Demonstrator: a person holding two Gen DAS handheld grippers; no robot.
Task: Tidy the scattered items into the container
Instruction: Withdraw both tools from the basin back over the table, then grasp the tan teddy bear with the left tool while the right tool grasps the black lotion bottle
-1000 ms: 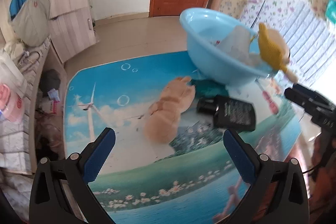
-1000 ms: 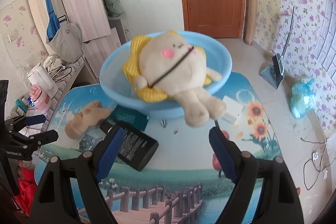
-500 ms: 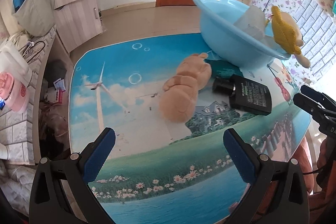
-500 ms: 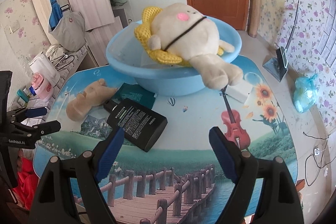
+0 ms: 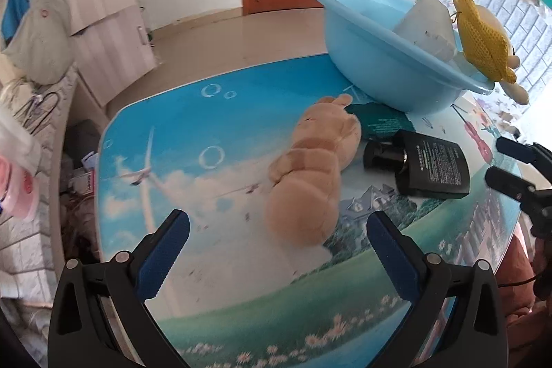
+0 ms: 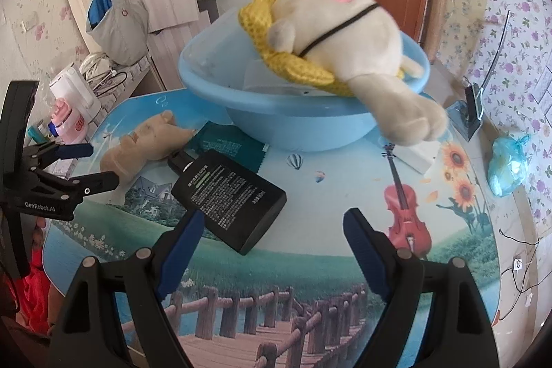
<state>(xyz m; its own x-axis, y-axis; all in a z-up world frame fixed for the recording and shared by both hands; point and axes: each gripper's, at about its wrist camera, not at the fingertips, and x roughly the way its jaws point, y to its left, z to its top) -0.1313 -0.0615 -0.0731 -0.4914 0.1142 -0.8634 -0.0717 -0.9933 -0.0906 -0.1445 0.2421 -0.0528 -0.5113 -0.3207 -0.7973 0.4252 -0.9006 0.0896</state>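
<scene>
A light blue basin point(image 5: 376, 57) point(image 6: 293, 123) stands at the far side of the table. A cream plush toy with a yellow knitted collar point(image 6: 345, 33) point(image 5: 483, 40) lies across its rim, legs hanging over. A tan plush pig point(image 5: 310, 171) point(image 6: 145, 143) lies on the table, beside a black bottle point(image 5: 431, 168) point(image 6: 227, 195) and a dark green packet point(image 5: 383, 123) point(image 6: 227, 147). My left gripper point(image 5: 276, 244) is open, just short of the pig. My right gripper point(image 6: 272, 237) is open, near the bottle's base, holding nothing.
The table point(image 6: 345, 188) has a printed picture top with a rounded edge. A white box point(image 6: 417, 157) lies right of the basin. A pink and white appliance point(image 6: 72, 112) stands on a shelf to the left. A blue bag point(image 6: 507, 168) lies on the floor.
The right gripper has drawn back from the basin, leaving the cream plush lying on the rim. The left gripper has moved closer to the tan pig.
</scene>
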